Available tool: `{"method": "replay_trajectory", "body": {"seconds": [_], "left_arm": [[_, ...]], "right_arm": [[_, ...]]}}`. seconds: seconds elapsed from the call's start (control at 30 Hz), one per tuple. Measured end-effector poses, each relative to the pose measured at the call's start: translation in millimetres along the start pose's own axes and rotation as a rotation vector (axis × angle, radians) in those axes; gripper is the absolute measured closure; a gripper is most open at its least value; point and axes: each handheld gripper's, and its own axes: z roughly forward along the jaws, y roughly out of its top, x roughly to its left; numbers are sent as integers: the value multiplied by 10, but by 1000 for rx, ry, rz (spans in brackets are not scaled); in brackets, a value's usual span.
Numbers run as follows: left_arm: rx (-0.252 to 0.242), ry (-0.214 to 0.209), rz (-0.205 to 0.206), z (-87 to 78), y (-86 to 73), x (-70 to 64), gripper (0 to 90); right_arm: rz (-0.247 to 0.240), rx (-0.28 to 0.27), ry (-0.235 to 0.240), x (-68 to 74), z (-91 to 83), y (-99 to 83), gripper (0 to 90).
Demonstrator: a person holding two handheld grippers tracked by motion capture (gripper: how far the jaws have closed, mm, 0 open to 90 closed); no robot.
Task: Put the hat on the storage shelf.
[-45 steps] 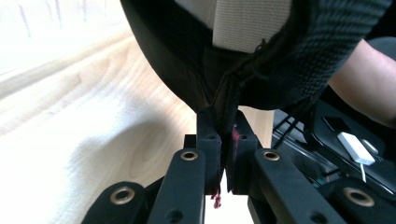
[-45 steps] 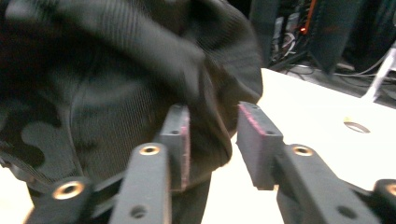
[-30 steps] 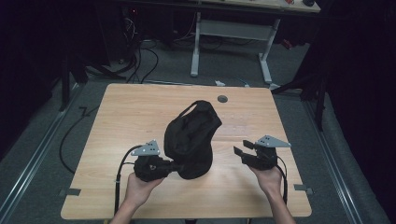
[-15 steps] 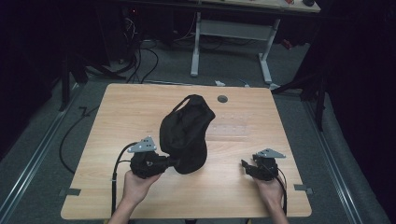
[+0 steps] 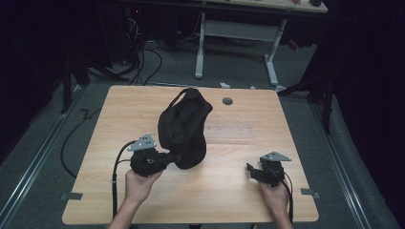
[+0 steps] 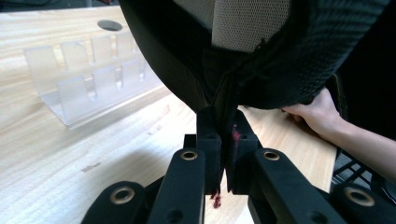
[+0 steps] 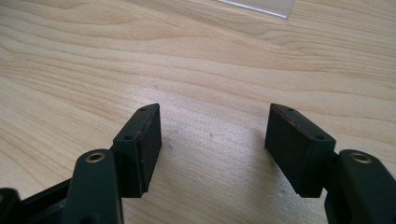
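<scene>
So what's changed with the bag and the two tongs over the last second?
The right tongs, open, have drawn back from the black bag toward the table's near right corner. The left tongs stay clamped on the bag's lower edge and have shifted it slightly left. The clear rack hasn't moved.

In the left gripper view the black bag [image 6: 261, 51] runs off the top edge above the jaws, so its upper part is cut away, and the seam pinched between the jaws hides their inner faces. Beyond the jaws of the right gripper [image 7: 212, 140], a clear stand [image 7: 261, 5] is cropped to a corner.
</scene>
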Motion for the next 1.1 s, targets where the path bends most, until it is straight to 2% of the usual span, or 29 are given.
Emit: {"method": "replay_trajectory", "body": {"seconds": [0.37,0.9,1.1], "left_arm": [[-45,20,-25,48,134,66,861],[-66,66,34,163,344,42,860],[-102,85,37,192,444,62,860]], "right_arm": [[-3,0,-1,2,-1,-2,361],[-5,-1,-2,4,-2,-5,357],[-4,0,-1,4,-3,-5,356]]}}
